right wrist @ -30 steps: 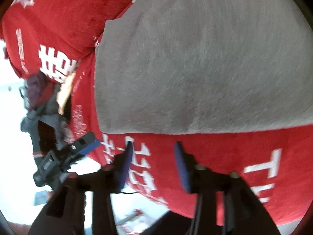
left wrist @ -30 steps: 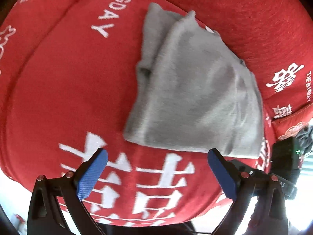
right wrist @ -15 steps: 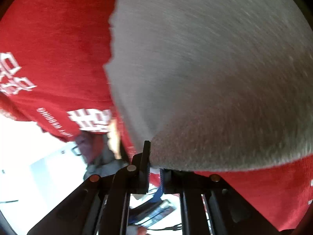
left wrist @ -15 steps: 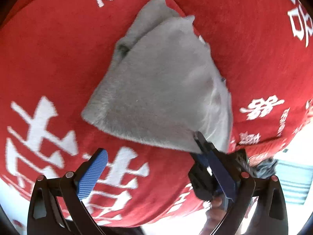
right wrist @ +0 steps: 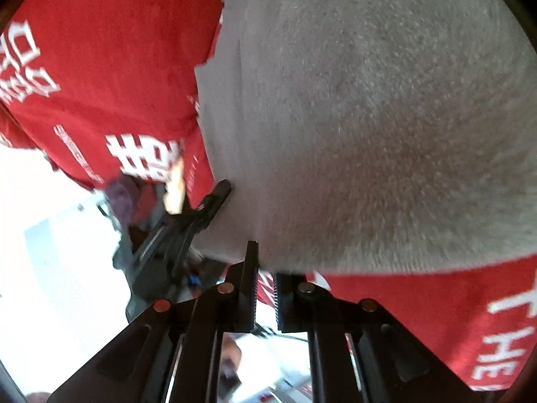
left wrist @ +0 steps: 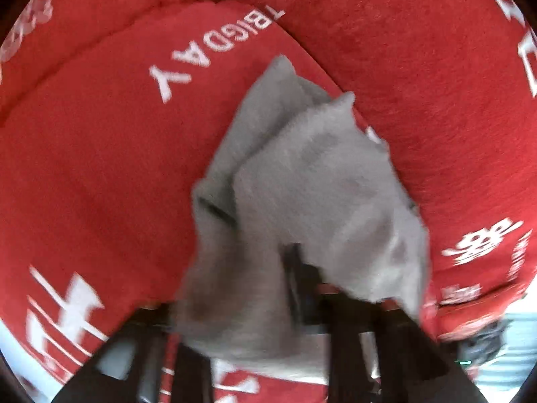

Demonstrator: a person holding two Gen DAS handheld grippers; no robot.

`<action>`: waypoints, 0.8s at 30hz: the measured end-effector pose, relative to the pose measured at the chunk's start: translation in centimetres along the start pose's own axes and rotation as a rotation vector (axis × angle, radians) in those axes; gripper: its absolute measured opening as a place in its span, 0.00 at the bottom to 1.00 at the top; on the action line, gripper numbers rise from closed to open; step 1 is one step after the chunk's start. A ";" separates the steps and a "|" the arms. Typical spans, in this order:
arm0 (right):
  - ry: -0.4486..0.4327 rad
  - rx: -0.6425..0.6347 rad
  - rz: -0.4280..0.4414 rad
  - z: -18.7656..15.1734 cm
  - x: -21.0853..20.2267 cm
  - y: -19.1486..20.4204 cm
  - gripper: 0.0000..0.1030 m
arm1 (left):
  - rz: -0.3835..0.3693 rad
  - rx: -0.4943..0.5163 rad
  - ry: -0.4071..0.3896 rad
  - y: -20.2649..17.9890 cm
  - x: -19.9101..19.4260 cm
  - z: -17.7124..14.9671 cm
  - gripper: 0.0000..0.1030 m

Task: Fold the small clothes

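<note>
A grey fleece garment (left wrist: 302, 194) lies on a red sofa cover. My left gripper (left wrist: 268, 288) is shut on the garment's near edge, and the cloth drapes over and hides its fingers. In the right wrist view the grey garment (right wrist: 369, 117) fills the upper right. My right gripper (right wrist: 266, 268) is nearly closed on the garment's lower edge, which is pinched between the pads. The left gripper (right wrist: 214, 198) also shows in the right wrist view, holding the garment's left corner.
The red sofa cover (left wrist: 100, 168) has white printed letters and characters. A seam between seat and back cushion runs behind the garment. A bright white floor (right wrist: 50, 252) and a small pile of dark items (right wrist: 134, 198) lie beyond the sofa edge.
My left gripper has closed on the garment's near edge and the cloth now bunches over its fingers. My right gripper keeps its pinch on the edge. Both views shifted.
</note>
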State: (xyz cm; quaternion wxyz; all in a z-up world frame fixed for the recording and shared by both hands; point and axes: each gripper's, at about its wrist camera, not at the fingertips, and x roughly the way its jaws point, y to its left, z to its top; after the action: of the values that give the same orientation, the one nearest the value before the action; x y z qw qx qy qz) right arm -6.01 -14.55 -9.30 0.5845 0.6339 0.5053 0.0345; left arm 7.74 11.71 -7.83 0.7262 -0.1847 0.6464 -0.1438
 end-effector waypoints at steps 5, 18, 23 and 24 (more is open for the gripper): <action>0.039 -0.175 -0.172 0.9 -3.1 3.7 0.12 | 0.188 0.364 -0.119 -4.9 -1.3 -1.5 0.10; 0.390 -0.573 -0.490 12.0 7.7 19.1 0.86 | 0.308 0.949 -0.273 -11.5 -2.1 -5.5 0.10; 0.524 -0.634 -0.586 13.2 14.3 20.2 0.87 | 0.296 0.959 -0.269 -11.9 -2.0 -5.2 0.10; 0.534 -0.651 -0.604 13.2 15.1 20.3 0.87 | 0.292 0.968 -0.272 -12.0 -2.3 -5.7 0.10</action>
State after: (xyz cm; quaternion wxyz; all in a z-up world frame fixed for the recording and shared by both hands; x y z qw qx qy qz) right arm 21.91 -9.58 -5.91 0.5860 0.2140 0.7605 0.1803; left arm 2.13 1.63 -0.90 0.8183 0.2472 0.4249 -0.2980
